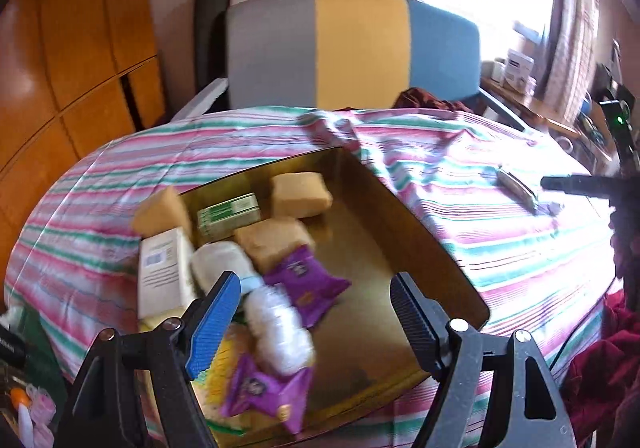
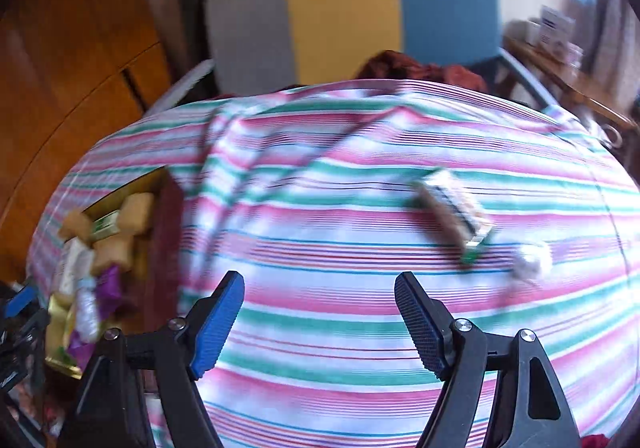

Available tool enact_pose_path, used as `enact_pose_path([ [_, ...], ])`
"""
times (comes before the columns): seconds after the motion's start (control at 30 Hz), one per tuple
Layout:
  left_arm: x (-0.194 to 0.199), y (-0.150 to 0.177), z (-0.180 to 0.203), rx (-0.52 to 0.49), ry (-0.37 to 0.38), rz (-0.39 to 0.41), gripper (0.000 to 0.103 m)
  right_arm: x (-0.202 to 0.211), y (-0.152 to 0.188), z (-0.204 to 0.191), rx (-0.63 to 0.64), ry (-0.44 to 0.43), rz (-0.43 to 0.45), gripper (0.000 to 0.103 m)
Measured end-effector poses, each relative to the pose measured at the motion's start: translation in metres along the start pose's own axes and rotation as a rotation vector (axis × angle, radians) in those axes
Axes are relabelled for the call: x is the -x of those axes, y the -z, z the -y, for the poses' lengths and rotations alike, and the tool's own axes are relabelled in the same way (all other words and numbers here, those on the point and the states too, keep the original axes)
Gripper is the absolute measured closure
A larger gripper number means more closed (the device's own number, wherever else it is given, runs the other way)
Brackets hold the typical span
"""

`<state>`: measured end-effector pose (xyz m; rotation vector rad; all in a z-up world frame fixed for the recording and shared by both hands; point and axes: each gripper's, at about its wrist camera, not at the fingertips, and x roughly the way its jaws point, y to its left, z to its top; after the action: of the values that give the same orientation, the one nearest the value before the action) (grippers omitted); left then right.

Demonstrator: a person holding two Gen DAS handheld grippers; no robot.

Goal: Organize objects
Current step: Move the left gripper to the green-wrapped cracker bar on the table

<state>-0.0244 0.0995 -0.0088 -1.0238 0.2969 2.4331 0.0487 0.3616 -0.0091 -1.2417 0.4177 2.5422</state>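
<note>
A gold box [image 1: 416,236] lies open on the striped cloth and holds tan blocks [image 1: 300,193], a green tin [image 1: 228,213], a white carton [image 1: 164,272], a clear bottle [image 1: 280,332] and purple packets [image 1: 308,280]. My left gripper [image 1: 316,322] hovers over the box, open, with nothing between its fingers. In the right wrist view my right gripper [image 2: 320,322] is open and empty over bare cloth. A flat pack [image 2: 454,207] and a small silvery wad [image 2: 532,260] lie on the cloth beyond it to the right. The gold box [image 2: 154,179] shows at far left.
The striped cloth [image 1: 500,248] covers the surface. A chair back in grey, yellow and blue [image 1: 352,47] stands behind it, with dark red fabric [image 1: 428,97] on its seat. A wooden cabinet [image 1: 72,47] is on the left, a cluttered desk [image 1: 520,87] by the window.
</note>
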Motion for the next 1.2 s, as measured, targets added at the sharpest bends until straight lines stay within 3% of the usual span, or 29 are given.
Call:
enact_pose_path([
  [0.27, -0.015, -0.021, 0.059, -0.121, 0.06, -0.013, 0.024, -0.008, -0.009, 0.135, -0.253, 0.216, 0.052, 0.017],
  [0.4, -0.025, -0.031, 0.094, -0.182, 0.093, -0.021, 0.024, -0.012, 0.002, 0.18, -0.449, 0.207, 0.036, 0.017],
  [0.67, -0.056, -0.048, 0.159, -0.257, 0.164, -0.084, 0.024, -0.002, 0.011, 0.2, -0.582, 0.16, 0.059, 0.014],
  [0.93, -0.108, -0.073, 0.195, -0.174, 0.257, -0.236, 0.025, 0.003, 0.019, 0.213, -0.677, 0.118, 0.068, 0.013],
  [1.2, -0.147, -0.097, 0.245, -0.117, 0.343, -0.31, 0.027, 0.008, 0.025, 0.225, -0.756, 0.08, 0.083, 0.011],
])
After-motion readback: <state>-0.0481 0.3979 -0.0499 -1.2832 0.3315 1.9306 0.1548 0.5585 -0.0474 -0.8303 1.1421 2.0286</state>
